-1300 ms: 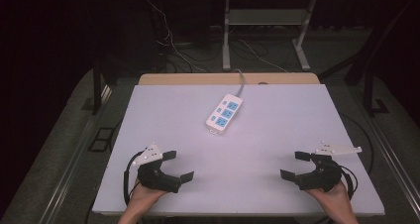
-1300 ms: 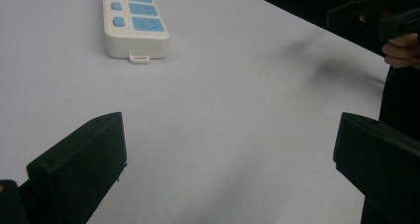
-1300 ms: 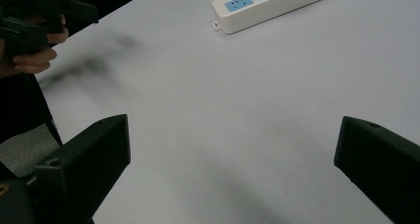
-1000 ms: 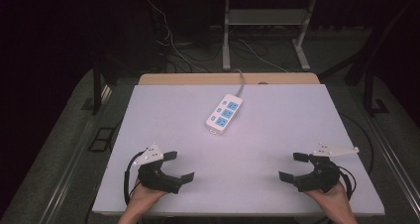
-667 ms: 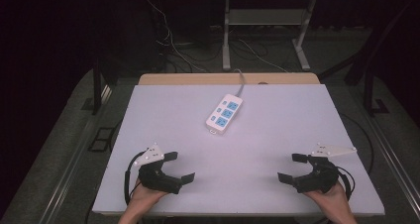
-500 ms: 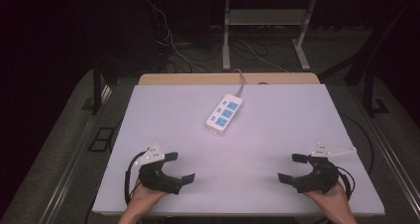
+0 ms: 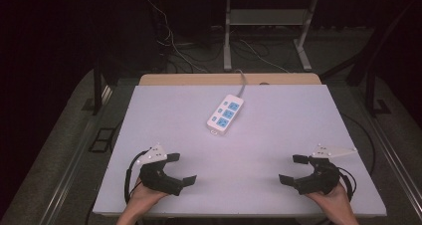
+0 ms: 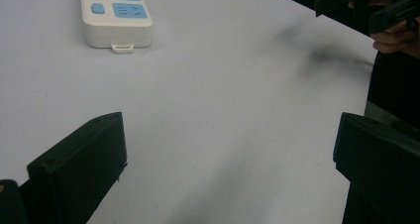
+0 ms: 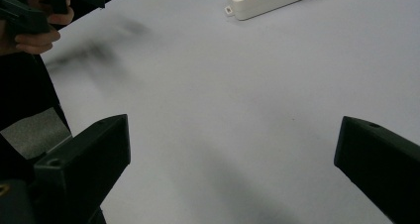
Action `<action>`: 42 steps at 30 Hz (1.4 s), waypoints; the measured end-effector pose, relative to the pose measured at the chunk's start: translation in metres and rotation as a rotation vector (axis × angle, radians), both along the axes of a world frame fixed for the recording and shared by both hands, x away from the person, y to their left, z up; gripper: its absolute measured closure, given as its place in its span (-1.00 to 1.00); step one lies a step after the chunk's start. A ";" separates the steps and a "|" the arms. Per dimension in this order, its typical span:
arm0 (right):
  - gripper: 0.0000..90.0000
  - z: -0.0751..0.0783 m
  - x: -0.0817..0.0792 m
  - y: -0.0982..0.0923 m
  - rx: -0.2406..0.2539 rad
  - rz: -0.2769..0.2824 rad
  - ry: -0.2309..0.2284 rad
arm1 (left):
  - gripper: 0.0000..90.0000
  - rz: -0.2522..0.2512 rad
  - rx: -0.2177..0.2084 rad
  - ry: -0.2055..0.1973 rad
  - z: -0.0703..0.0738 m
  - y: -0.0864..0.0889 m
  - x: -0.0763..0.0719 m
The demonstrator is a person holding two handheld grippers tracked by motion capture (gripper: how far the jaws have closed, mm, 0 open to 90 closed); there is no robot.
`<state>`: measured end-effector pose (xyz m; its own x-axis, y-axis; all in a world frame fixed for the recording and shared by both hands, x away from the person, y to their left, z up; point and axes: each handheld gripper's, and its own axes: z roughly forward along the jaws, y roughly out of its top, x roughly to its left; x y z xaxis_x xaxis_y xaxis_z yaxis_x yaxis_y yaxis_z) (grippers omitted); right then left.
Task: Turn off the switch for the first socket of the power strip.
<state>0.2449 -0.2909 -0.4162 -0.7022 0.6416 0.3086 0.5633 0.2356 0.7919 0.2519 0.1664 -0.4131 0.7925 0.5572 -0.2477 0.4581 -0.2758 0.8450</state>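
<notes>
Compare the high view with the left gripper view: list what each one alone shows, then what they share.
High view alone: the strip's cord running off the far edge, a wooden board behind the table, floor cables, and the left gripper seen from outside, jaws open.

Left gripper view alone: a close look at the small tab on the strip's near end, and dark smudges on the tabletop.

Both: the white power strip with blue sockets, the white table, and the right gripper, open.

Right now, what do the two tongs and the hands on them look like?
Both are black with blocky, flat-faced jaws. The left tongs and right tongs each carry a pale three-cornered plate on top and trail a black cable. Hands and forearms are bare, no sleeves or gloves showing.
</notes>
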 end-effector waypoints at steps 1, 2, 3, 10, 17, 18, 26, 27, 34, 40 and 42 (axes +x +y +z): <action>-0.99 0.000 0.000 0.000 0.000 0.000 -0.003 | -1.00 -0.002 -0.001 -0.001 0.001 0.000 0.000; -0.99 0.000 0.000 -0.001 0.001 0.001 -0.006 | -1.00 -0.005 0.002 0.002 0.003 -0.001 0.000; -0.99 0.001 0.000 -0.001 0.003 0.000 -0.005 | -1.00 -0.008 0.003 0.001 0.004 -0.001 0.001; -0.99 0.000 0.000 -0.001 0.002 0.001 -0.003 | -1.00 -0.020 0.021 0.001 0.010 -0.004 0.005; -0.99 0.000 -0.001 -0.001 -0.004 0.002 0.001 | -1.00 -0.028 0.035 0.001 0.018 -0.009 0.010; -0.99 0.000 -0.001 -0.001 -0.005 0.003 0.001 | -1.00 -0.032 0.041 0.001 0.018 -0.010 0.011; -0.99 -0.001 -0.001 -0.001 -0.005 0.001 0.002 | -1.00 -0.040 0.047 0.002 0.029 -0.013 0.022; -0.99 -0.001 -0.001 -0.001 -0.006 0.001 0.002 | -1.00 -0.041 0.050 0.002 0.031 -0.014 0.024; -0.99 -0.001 -0.001 -0.001 -0.008 0.002 0.002 | -1.00 -0.047 0.061 0.006 0.039 -0.018 0.035; -0.99 -0.001 -0.001 0.000 -0.011 0.003 0.004 | -1.00 -0.056 0.073 0.009 0.043 -0.025 0.046; -0.99 -0.001 -0.001 0.000 -0.011 0.002 0.007 | -1.00 -0.059 0.076 0.010 0.044 -0.026 0.050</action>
<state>0.2438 -0.2914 -0.4177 -0.7014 0.6436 0.3061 0.5683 0.2459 0.7853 0.3014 0.1405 -0.3688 0.8223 0.5272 -0.2143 0.4472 -0.3656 0.8163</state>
